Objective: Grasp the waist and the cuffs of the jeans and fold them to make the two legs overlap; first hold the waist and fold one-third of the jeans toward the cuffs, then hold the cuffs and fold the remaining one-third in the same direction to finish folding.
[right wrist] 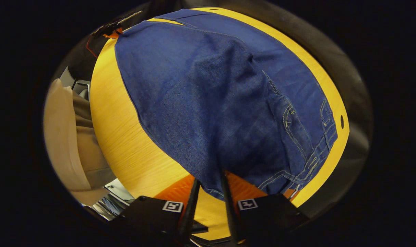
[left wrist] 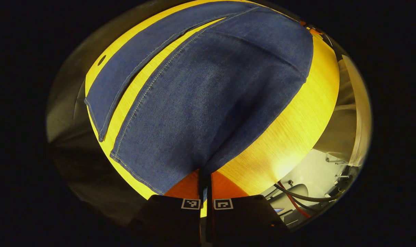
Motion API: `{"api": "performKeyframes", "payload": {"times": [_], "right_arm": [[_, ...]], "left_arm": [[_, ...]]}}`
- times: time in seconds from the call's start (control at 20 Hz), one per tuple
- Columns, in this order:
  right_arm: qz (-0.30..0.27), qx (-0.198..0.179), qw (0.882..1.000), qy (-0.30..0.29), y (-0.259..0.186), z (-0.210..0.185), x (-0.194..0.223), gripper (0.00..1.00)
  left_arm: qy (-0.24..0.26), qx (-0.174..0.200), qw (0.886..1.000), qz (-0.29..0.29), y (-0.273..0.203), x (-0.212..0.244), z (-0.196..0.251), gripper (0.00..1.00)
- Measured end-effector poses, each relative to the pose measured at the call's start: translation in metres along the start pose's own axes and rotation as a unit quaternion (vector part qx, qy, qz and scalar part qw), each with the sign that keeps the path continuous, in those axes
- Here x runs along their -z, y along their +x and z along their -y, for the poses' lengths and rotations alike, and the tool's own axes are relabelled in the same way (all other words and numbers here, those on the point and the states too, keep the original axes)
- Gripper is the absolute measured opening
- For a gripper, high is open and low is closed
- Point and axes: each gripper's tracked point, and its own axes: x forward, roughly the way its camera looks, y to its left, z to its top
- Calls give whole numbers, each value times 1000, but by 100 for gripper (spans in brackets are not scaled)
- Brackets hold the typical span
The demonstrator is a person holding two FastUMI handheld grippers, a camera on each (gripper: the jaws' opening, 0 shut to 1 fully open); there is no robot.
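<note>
Two legs of the jeans (left wrist: pixel 208 103) spread across the wooden table (left wrist: pixel 297 137), waistband and pockets toward its far edge in the right gripper view. At the table's near edge, the left gripper (left wrist: pixel 205 178) has its fingers closed narrow on a cuff; the right gripper (right wrist: pixel 209 185) pinches denim near the waist.

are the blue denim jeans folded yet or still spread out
Partly spread: in the left gripper view the blue denim jeans show two legs apart, yellow wooden table between them; one edge is lifted.
</note>
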Motion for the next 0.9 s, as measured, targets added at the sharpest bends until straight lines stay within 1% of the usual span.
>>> {"api": "performKeyframes", "payload": {"times": [0.15, 0.2, 0.25, 0.3, 0.35, 0.45, 0.5, 0.55, 0.65, 0.75, 0.8, 0.85, 0.9], "right_arm": [[3, 10, 1000, 17, 1, 4, 1, 25], [4, 14, 1000, 26, 1, 8, 1, 23], [5, 16, 999, 43, 1, 9, 1, 23], [7, 19, 998, 61, -1, 11, 0, 17], [11, 22, 997, 71, 2, 12, 4, 7], [11, 35, 995, 94, 1, 12, 5, 7], [13, 41, 994, 98, 1, 14, 3, 5], [10, 45, 992, 115, 1, 16, 3, 4], [9, 57, 986, 158, -4, 14, 4, 3], [28, 71, 980, 184, -12, 20, -3, 3], [42, 77, 976, 197, -19, 24, -7, 3], [57, 81, 973, 210, -29, 27, -12, 0], [66, 87, 969, 223, -37, 33, -16, 3]], "left_arm": [[-3, 0, 1000, 1, 1, -1, -1, 0], [-8, 2, 1000, 0, 1, -1, 0, 0], [-12, 6, 1000, -2, 1, -1, 0, 0], [-14, 9, 1000, -2, 1, -1, 0, 0], [-14, 11, 1000, -3, 1, 0, -1, 0], [-8, 14, 1000, -1, 1, 0, -1, 0], [-3, 20, 1000, -2, 0, 1, -1, 0], [-7, 31, 999, -5, 0, 1, -1, 0], [-36, 61, 997, -10, -4, -2, 1, 0], [-54, 66, 996, 0, -14, -7, -8, 0], [-53, 66, 996, 1, -22, -11, -12, 0], [-51, 68, 996, -5, -31, -14, -19, 0], [-50, 70, 996, -13, -42, -16, -23, 0]]}}
